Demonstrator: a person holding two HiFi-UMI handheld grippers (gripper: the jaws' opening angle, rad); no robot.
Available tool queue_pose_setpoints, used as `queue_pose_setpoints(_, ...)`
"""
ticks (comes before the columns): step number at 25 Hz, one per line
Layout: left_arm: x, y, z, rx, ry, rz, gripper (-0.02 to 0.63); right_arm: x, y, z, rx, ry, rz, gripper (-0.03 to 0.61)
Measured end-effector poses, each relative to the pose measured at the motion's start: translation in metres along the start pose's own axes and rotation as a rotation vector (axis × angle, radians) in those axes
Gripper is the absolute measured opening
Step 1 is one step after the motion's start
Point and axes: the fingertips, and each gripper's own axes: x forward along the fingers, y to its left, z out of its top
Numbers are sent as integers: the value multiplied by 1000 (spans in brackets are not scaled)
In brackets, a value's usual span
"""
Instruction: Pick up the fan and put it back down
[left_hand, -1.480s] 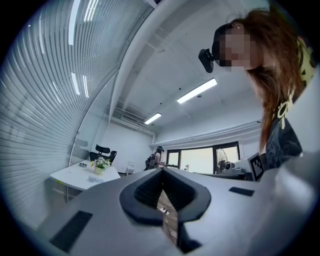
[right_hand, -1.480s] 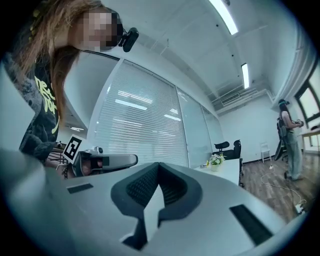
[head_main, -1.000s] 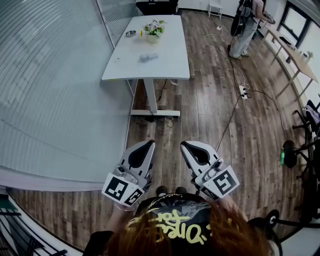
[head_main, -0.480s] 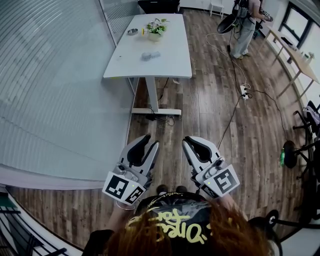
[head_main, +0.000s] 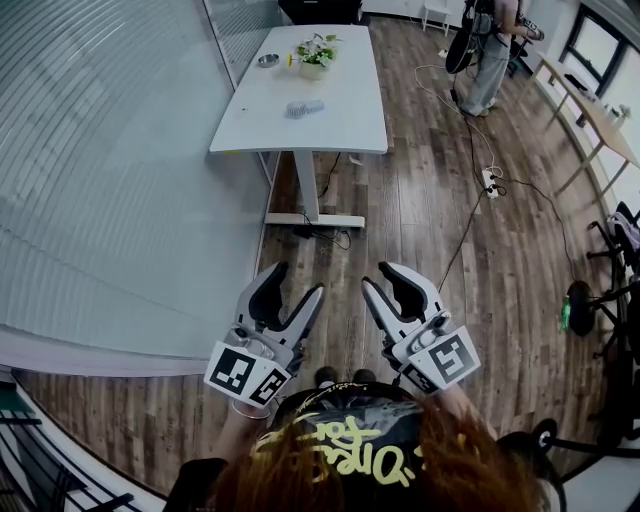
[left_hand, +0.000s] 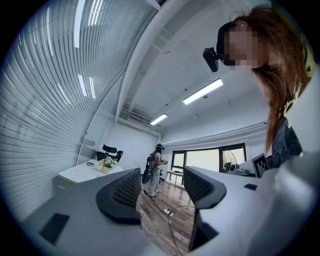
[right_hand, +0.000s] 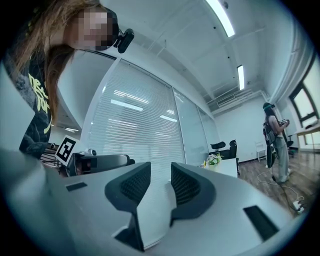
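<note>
Left tongs (head_main: 296, 282) and right tongs (head_main: 385, 278) hover side by side, about level, over the wooden floor (head_main: 420, 220). Both are empty and have just been opening, the left wider. The fan (head_main: 303, 107) lies on the white tabletop (head_main: 345, 125), well apart ahead.

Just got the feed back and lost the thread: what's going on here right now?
A person stands on the wood floor with the left gripper and right gripper held out in front, well short of the white table. Both pairs of jaws have just been opening, and nothing is between them. On the table sit a potted plant, a small bowl and a small grey item, too small to identify. Nothing is picked up yet.
</note>
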Motion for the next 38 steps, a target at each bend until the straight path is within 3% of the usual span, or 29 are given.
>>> queue_pose_setpoints(8,-6,5,3,0,-7,22,325,3,3,4,-14,-6,-10,202)
queue_pose_setpoints(13,-12,-4,6,5,-7,32,342,-7,9,5,-13,11,-10,227)
queue_pose_setpoints(30,-24,25,2,-6,-6,34,346,15,14,-11,-47,13,-44,236)
queue_pose_setpoints(38,-34,39,1,15,2,-13,345,29,25,-17,-64,6,-82,236)
